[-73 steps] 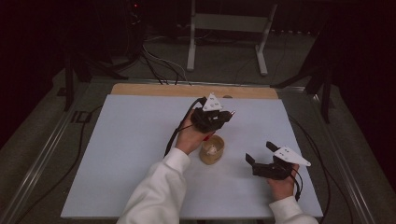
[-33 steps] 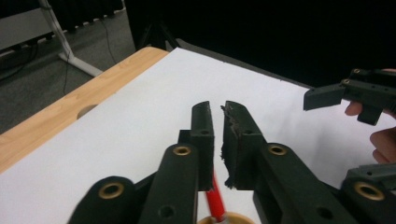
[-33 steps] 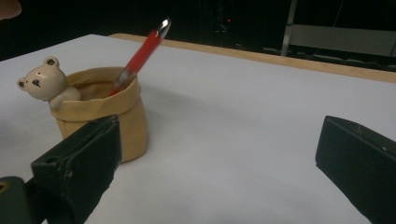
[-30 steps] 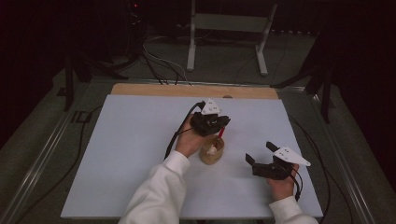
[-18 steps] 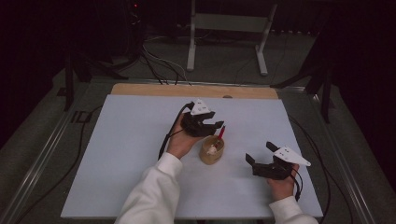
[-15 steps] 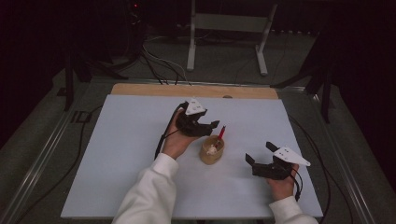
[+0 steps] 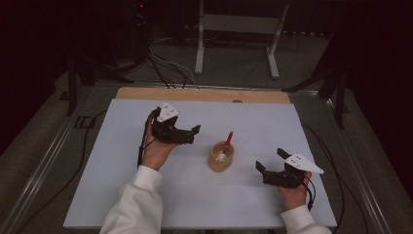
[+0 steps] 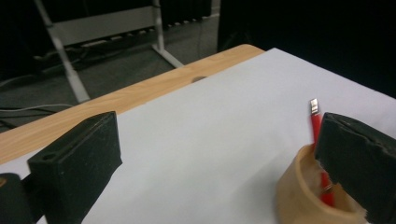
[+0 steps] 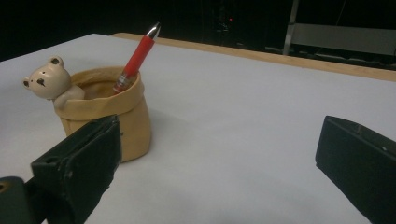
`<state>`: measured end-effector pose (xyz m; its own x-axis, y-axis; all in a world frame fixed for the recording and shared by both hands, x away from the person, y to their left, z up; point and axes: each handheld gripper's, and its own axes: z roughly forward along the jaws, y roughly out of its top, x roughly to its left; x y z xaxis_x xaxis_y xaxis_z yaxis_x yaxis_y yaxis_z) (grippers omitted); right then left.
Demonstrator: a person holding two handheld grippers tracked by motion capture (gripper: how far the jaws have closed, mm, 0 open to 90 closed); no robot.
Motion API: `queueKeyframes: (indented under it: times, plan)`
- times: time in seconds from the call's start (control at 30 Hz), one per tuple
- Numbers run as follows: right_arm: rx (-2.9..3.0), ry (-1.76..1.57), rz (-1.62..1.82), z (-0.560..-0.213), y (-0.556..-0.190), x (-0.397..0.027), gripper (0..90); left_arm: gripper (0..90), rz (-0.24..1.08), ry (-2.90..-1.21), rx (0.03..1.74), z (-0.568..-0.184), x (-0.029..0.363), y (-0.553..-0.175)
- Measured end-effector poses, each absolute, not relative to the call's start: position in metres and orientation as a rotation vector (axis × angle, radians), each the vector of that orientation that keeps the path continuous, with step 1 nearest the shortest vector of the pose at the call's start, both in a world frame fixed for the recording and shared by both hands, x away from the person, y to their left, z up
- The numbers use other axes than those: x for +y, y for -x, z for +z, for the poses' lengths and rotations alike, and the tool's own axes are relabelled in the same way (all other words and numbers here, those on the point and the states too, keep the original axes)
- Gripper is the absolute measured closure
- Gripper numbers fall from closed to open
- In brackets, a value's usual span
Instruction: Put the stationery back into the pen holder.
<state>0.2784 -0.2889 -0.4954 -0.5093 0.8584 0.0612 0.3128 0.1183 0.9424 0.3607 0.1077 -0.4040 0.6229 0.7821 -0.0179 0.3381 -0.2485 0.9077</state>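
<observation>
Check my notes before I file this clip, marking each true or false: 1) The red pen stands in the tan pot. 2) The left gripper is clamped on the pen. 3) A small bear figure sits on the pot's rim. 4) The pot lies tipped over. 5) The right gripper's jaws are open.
1) True: the red pen leans inside the tan pot.
2) False: the left gripper is open, its jaws just opened, nothing between them, beside the pot.
3) True: the bear figure sits at the rim.
4) False: the pot stands upright on the table.
5) True: the right gripper is open and empty.
</observation>
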Motion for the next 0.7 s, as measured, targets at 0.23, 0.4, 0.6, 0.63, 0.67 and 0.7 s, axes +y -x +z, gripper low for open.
queueKeyframes:
  times: [0.23, 0.4, 0.6, 0.63, 0.67, 0.7]
  plan:
    - [1.89, -1.132, 1.397, -0.495, -0.278, -0.289, 1.0, 0.2, 0.62, -1.782, 0.979, -0.417, 0.158, -0.341]
    - [1.89, -1.132, 1.4, -0.495, -0.278, -0.289, 1.0, 0.2, 0.653, -1.766, 1.005, -0.428, 0.179, -0.328]
    - [1.891, -1.135, 1.402, -0.495, -0.277, -0.289, 1.0, 0.2, 0.697, -1.751, 1.064, -0.448, 0.209, -0.307]
    - [1.896, -1.132, 1.401, -0.495, -0.277, -0.288, 1.0, 0.2, 0.707, -1.742, 1.078, -0.455, 0.217, -0.299]
    - [1.896, -1.132, 1.401, -0.495, -0.277, -0.288, 1.0, 0.2, 0.705, -1.735, 1.086, -0.459, 0.22, -0.295]
    - [1.896, -1.133, 1.402, -0.495, -0.277, -0.288, 1.0, 0.2, 0.701, -1.731, 1.092, -0.462, 0.223, -0.292]
